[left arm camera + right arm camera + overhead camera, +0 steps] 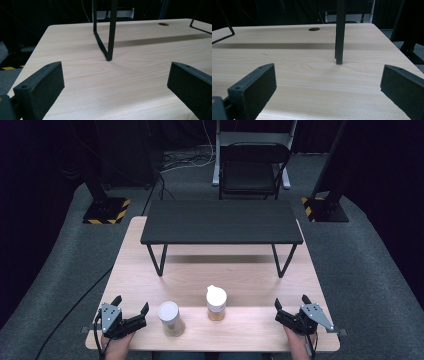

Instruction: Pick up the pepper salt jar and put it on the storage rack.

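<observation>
Two containers stand near the front of the wooden table (150, 270). One is a pale jar with a white lid (170, 318), left of centre. The other is an amber bottle with a white cap (216, 302), at the centre. My left gripper (131, 308) rests at the front left corner, open, with nothing between its jaws, a short way left of the pale jar. My right gripper (291, 306) rests at the front right corner, open and empty, well right of the amber bottle. In each gripper view the jaws stand wide apart over bare wood.
A low black shelf on thin metal legs (221, 221) spans the back half of the table; its legs (110, 37) (340, 32) stand ahead of each gripper. A round hole (314, 29) is in the tabletop. A black chair (252, 167) stands beyond the table.
</observation>
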Tool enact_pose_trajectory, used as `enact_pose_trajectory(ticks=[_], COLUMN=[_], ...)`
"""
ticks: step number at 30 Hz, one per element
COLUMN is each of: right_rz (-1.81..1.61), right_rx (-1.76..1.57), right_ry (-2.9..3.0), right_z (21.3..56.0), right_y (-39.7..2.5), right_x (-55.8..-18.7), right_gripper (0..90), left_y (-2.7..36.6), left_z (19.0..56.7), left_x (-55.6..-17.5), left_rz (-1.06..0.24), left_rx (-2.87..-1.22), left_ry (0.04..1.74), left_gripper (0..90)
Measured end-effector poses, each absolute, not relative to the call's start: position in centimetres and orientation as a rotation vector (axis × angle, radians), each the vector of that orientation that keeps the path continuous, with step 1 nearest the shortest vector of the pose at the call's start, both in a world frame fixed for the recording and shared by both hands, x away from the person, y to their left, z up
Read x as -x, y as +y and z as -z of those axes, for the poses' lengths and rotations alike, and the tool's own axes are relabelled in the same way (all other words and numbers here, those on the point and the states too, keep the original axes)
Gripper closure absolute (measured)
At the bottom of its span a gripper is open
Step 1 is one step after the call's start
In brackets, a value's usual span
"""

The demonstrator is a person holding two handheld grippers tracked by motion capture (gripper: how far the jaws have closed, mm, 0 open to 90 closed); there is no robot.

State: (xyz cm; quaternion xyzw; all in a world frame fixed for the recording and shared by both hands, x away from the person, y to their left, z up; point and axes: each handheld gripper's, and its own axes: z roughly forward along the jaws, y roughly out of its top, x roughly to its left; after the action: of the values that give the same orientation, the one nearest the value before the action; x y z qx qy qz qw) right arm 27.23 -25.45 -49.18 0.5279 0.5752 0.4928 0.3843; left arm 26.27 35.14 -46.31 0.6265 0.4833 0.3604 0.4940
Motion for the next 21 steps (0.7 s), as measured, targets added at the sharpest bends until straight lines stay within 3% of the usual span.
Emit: enact_pose_trajectory(ticks=[21], right_rz=[-1.264], right_rx=[-1.349], right_ry=[1.469], right_z=[49.2], right_y=[-25.6], right_x=[-27.3], right_gripper=[0.0], left_y=[36.4], left_z=[44.1], left_x=[-24.7], left_rz=[-0.822], left_rx=[-1.545], left_ry=[1.055], left_gripper=[0.4])
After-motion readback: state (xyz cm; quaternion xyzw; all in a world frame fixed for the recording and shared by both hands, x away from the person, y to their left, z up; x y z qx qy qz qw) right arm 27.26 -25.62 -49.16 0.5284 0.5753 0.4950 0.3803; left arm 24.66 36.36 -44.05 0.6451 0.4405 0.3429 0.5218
